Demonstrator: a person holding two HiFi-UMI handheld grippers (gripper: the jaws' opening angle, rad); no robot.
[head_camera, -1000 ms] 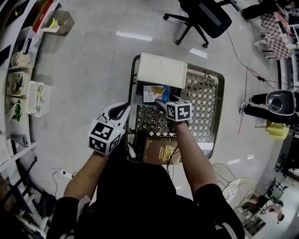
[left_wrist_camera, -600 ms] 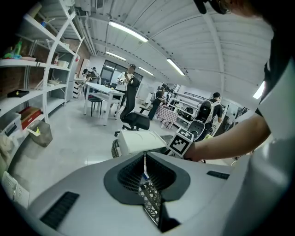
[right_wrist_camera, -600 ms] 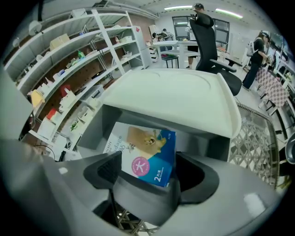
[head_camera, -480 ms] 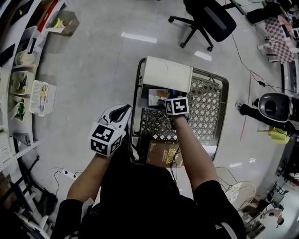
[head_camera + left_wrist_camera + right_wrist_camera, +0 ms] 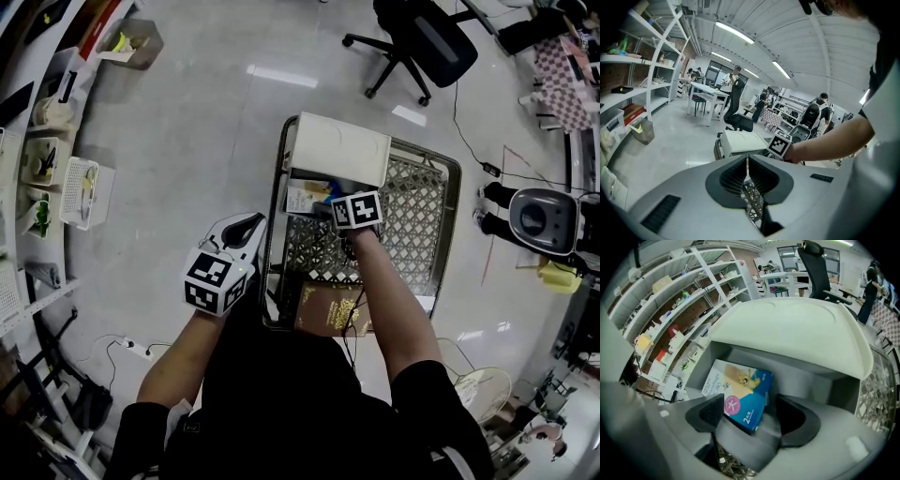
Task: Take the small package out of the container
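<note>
The small package (image 5: 740, 390) is a blue and white box lying in the white container (image 5: 797, 333), under its raised lid. My right gripper (image 5: 750, 416) is open, with the box's near corner between its jaws and a gap on the right side. In the head view the package (image 5: 307, 197) shows at the container's (image 5: 339, 150) open mouth, and my right gripper (image 5: 328, 202) reaches in from the cart's near side. My left gripper (image 5: 246, 225) hovers outside the cart's left rim, shut and empty. The left gripper (image 5: 747, 166) looks toward the container (image 5: 740, 140).
The container sits at the far end of a wire shopping cart (image 5: 412, 206). A brown flat box (image 5: 328, 307) lies at the cart's near end. A black office chair (image 5: 417, 42) stands beyond the cart. Shelves with bins (image 5: 47, 141) line the left side.
My right gripper has pushed a little farther toward the container, so the package now sits between its jaws. The left gripper has hardly moved.
</note>
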